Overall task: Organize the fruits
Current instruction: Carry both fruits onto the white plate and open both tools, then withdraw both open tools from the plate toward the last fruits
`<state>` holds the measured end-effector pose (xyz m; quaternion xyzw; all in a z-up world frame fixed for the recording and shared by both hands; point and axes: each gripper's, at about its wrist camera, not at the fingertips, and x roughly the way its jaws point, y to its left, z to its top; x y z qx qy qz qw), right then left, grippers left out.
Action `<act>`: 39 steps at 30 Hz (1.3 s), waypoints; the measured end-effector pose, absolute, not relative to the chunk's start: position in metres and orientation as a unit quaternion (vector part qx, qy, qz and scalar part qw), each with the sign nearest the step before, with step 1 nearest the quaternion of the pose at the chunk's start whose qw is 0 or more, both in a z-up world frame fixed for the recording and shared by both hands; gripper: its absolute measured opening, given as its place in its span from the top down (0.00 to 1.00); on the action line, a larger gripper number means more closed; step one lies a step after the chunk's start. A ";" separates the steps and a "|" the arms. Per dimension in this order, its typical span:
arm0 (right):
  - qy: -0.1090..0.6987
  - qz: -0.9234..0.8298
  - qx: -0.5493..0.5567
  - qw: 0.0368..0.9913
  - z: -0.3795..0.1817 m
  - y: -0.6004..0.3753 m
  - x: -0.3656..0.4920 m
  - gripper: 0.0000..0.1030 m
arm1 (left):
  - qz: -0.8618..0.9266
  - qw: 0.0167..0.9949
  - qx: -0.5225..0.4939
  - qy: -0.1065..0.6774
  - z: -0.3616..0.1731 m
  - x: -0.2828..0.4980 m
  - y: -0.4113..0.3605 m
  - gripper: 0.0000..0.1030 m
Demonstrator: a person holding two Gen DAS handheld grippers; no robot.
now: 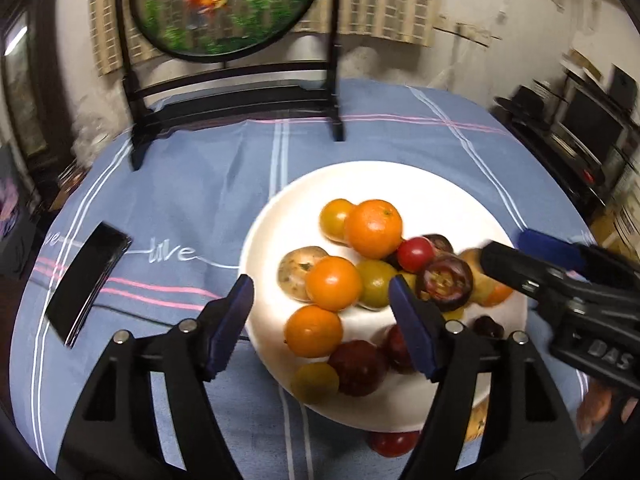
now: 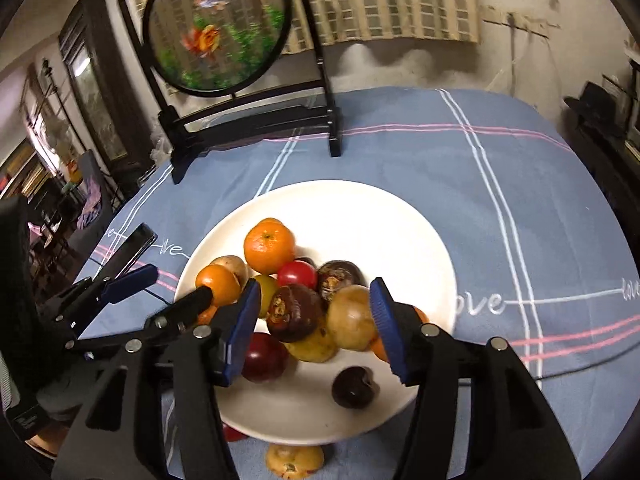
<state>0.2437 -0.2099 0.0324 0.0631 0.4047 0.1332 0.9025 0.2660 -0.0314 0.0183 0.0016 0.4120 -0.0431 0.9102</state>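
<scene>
Right gripper (image 2: pixel 310 330) hovered wide open over near side of white plate (image 2: pixel 400 216), holding nothing. Just ahead between the jaws, dark mangosteen (image 2: pixel 294 312) and brownish fruit (image 2: pixel 352 316), piled touching. Beyond, tangerine (image 2: pixel 269 245). Left gripper (image 1: pixel 322 330) likewise open and empty, farther from mangosteen. Two fruits off plate, at near rim.

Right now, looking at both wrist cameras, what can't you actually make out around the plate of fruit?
- Left wrist view: a red fruit below the plate, half hidden by its near rim.
- Right wrist view: a yellowish fruit on the cloth, partly under the plate rim; its kind is unclear.
- Left wrist view: the right gripper is motion-blurred and covers fruit at the plate's right side.
- Both views: the round picture on the stand is blurred.
</scene>
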 end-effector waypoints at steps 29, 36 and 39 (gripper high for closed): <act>0.463 0.140 -0.004 0.875 -0.016 -0.203 0.143 0.37 | -0.061 0.906 0.003 0.420 -0.008 0.164 0.004 0.20; 0.483 0.144 -0.024 0.863 -0.035 -0.186 0.146 0.37 | -0.063 0.900 -0.002 0.431 -0.022 0.161 0.009 0.19; 0.486 0.139 -0.027 0.862 -0.041 -0.182 0.152 0.37 | -0.063 0.898 -0.003 0.435 -0.026 0.163 0.011 0.19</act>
